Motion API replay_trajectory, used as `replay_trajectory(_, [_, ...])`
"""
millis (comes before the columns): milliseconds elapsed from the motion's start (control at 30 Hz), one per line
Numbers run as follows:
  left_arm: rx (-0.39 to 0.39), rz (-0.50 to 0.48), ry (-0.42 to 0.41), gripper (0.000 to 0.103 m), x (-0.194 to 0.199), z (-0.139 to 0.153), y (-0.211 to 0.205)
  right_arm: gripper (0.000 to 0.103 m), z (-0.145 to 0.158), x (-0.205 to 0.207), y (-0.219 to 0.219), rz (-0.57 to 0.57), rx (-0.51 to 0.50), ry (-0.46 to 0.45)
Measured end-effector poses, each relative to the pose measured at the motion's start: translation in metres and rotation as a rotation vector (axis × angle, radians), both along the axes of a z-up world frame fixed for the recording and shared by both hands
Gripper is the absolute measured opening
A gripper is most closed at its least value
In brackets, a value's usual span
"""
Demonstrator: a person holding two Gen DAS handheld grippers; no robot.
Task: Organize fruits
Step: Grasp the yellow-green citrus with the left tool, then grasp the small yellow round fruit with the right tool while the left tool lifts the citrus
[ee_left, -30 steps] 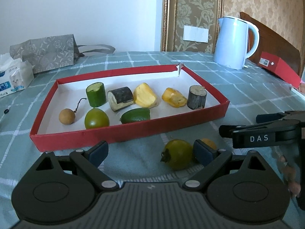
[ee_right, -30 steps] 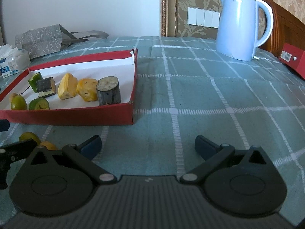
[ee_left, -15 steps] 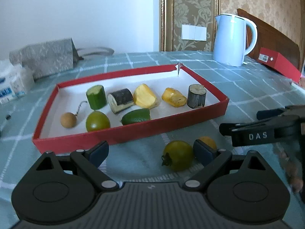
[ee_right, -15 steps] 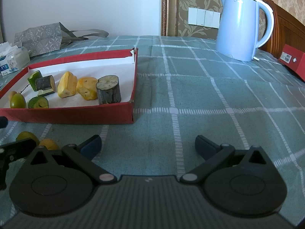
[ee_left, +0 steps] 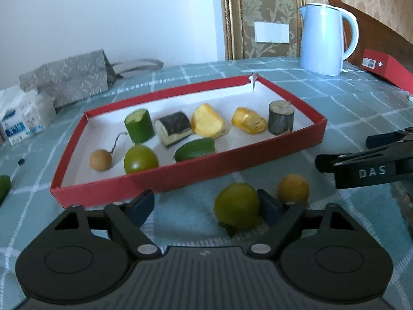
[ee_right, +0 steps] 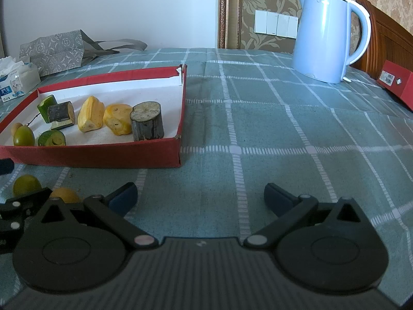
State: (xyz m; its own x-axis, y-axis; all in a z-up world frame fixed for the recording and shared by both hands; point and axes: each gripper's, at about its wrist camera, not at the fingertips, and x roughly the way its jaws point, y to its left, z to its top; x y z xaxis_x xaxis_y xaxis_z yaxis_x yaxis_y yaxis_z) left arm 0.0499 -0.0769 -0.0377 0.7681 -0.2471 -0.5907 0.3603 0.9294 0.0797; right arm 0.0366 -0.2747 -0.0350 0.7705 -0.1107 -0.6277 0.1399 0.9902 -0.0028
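Observation:
A red tray (ee_left: 180,170) holds several fruit pieces, among them a longan (ee_left: 100,159) and a round green fruit (ee_left: 140,159). On the cloth in front of it lie a yellow-green round fruit (ee_left: 236,208) and a small orange fruit (ee_left: 293,188). My left gripper (ee_left: 205,202) is closing around the yellow-green fruit. Its right finger (ee_left: 268,209) touches the fruit, while the left finger (ee_left: 142,204) is well apart from it. My right gripper (ee_right: 200,195) stands open over bare cloth, right of the tray (ee_right: 90,159), with nothing between its fingers.
A pale blue kettle (ee_right: 325,36) stands at the back right, beside a red box (ee_right: 395,85). A grey bag (ee_left: 67,77) and a tissue pack (ee_left: 23,118) sit at the back left. A green piece (ee_left: 4,188) lies at the left edge.
The left gripper's fingers have come closer together, and the yellow-green fruit now rests against the right finger with its stem turned downward. The right gripper has not moved.

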Motion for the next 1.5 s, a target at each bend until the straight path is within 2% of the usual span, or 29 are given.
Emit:
replay_trajectory(33, [-0.019, -0.006, 0.012, 0.078, 0.002, 0.000, 0.002, 0.103, 0.000, 0.000, 0.000, 0.000, 0.000, 0.000])
replay_trajectory(100, [-0.043, -0.019, 0.025, 0.067, 0.003, 0.001, 0.004, 0.103, 0.000, 0.000, 0.000, 0.000, 0.000, 0.000])
replay_trajectory(300, [-0.030, -0.042, -0.003, 0.057, -0.002, 0.001, 0.000, 0.103, 0.000, 0.000, 0.000, 0.000, 0.000, 0.000])
replay_trajectory(467, [-0.037, -0.048, -0.007, 0.056, -0.002, 0.000, 0.000, 0.103, 0.000, 0.000, 0.000, 0.000, 0.000, -0.001])
replay_trajectory(533, [-0.046, -0.050, -0.004, 0.052, -0.002, 0.000, 0.001, 0.103, 0.000, 0.000, 0.000, 0.000, 0.000, -0.001])
replay_trajectory(600, [-0.052, -0.061, -0.007, 0.039, -0.002, 0.001, 0.000, 0.103, 0.000, 0.000, 0.001, 0.000, 0.000, -0.001])
replay_trajectory(667, [-0.059, -0.072, -0.007, 0.033, -0.002, 0.001, 0.000, 0.103, 0.000, 0.000, 0.001, 0.000, 0.000, -0.001])
replay_trajectory(900, [-0.080, -0.049, 0.000, 0.033, -0.002, 0.001, 0.004, 0.103, 0.000, 0.000, 0.001, 0.000, 0.000, -0.001])
replay_trajectory(1233, [-0.140, 0.076, 0.008, 0.033, -0.002, 0.002, 0.037, 0.103, 0.000, 0.000, 0.000, 0.000, 0.013, -0.008])
replay_trajectory(1367, [-0.159, 0.126, 0.008, 0.033, 0.000, 0.002, 0.049, 0.103, 0.003, -0.005, -0.004, 0.019, 0.068, -0.043])
replay_trajectory(1500, [-0.179, 0.140, 0.011, 0.033, 0.000, 0.003, 0.059, 0.103, 0.012, -0.016, -0.002, 0.069, 0.110, -0.120])
